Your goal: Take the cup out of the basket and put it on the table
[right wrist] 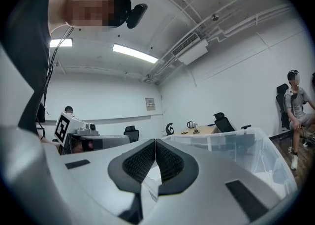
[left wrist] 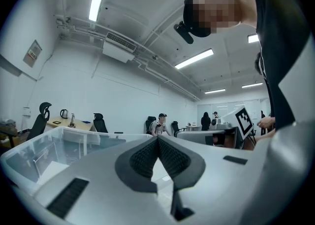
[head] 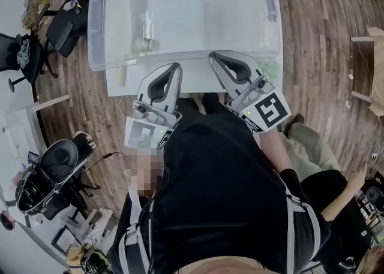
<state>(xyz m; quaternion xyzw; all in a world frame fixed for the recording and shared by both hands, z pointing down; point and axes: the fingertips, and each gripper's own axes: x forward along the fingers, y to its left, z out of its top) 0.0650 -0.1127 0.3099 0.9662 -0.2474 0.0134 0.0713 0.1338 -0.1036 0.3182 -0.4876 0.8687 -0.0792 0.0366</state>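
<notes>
Translucent basket (head: 96,33), white table (head: 123,81), brown wood-grain floor (head: 318,39).

Half of this scene is covered or fuzzy

From the head view, the cup (head: 146,27) is only a hazy clear shape behind the basket's (head: 96,33) cloudy plastic, and the greenish bit (head: 144,44) at its foot is too fuzzy to name. The person's torso (head: 222,195) covers both hands and the rear ends of the left gripper (head: 178,65) and right gripper (head: 211,56). The table (head: 126,84) only peeks out as a white strip along the basket's near side. The far-off people (left wrist: 205,120) in the left gripper view are too tiny to make out.
</notes>
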